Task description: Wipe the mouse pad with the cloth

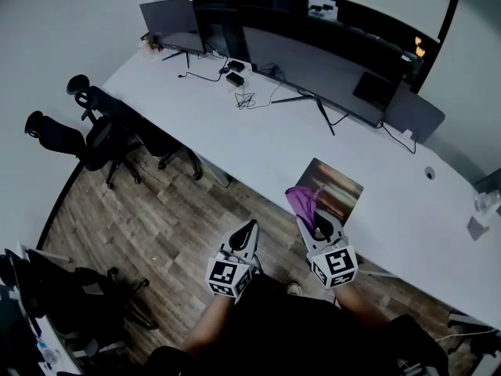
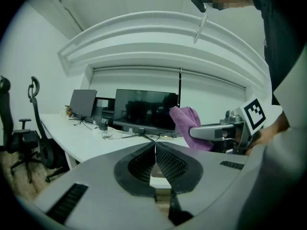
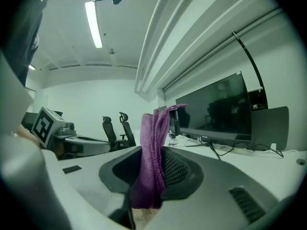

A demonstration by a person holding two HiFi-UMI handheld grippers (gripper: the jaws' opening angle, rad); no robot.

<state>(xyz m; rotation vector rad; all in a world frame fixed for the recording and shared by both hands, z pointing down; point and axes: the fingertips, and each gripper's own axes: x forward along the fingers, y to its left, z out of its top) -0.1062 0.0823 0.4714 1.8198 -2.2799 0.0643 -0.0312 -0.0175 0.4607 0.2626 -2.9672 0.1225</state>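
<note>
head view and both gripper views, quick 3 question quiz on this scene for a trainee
1. True or false: the right gripper is shut on the purple cloth.
2. Where does the mouse pad lie? A) on the floor B) on the white desk, near its front edge C) on a chair seat
3. Fill in: the left gripper has its jaws together and holds ____.

Key: 1 true; 2 B; 3 nothing
</note>
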